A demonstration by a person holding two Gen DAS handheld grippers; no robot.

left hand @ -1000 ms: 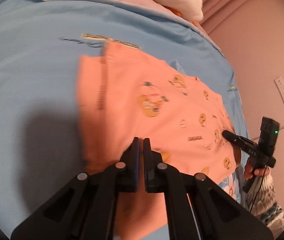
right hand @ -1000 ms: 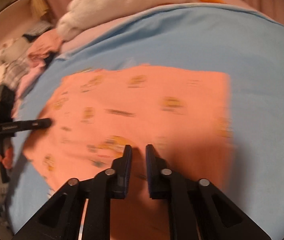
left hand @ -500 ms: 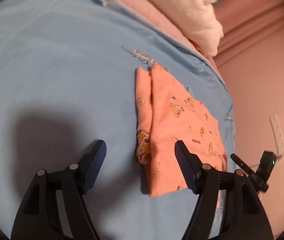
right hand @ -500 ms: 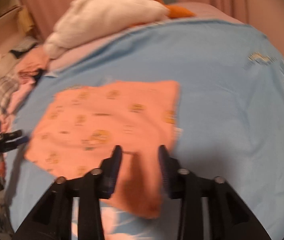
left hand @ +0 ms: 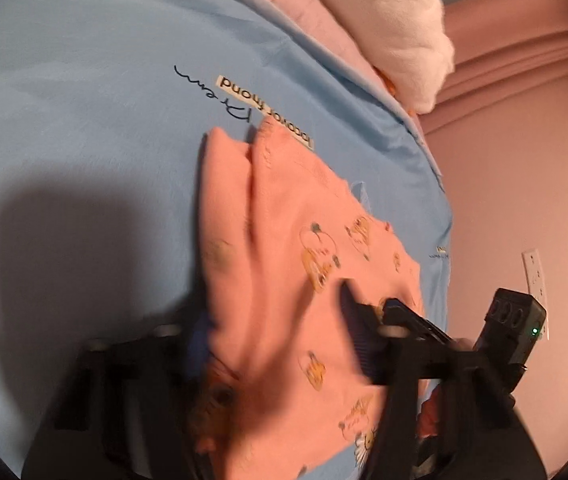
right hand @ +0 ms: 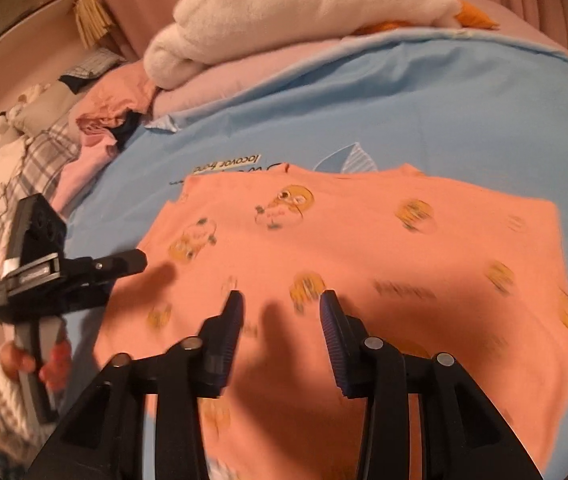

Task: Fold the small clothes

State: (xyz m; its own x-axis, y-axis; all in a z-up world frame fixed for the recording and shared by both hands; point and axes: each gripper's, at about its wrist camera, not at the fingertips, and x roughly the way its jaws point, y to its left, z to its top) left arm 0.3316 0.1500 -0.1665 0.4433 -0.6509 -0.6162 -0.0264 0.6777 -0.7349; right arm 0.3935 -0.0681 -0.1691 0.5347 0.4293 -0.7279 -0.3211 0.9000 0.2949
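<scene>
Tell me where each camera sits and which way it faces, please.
Left wrist: on the left gripper, looking down its fingers at the orange garment on the blue sheet; its jaws, just closing, have cloth between them.
Right wrist: on the right gripper, facing the same garment; its jaws, just opened, hold nothing; the left hand shows.
Shared: garment, sheet, white blanket, each other's gripper.
</scene>
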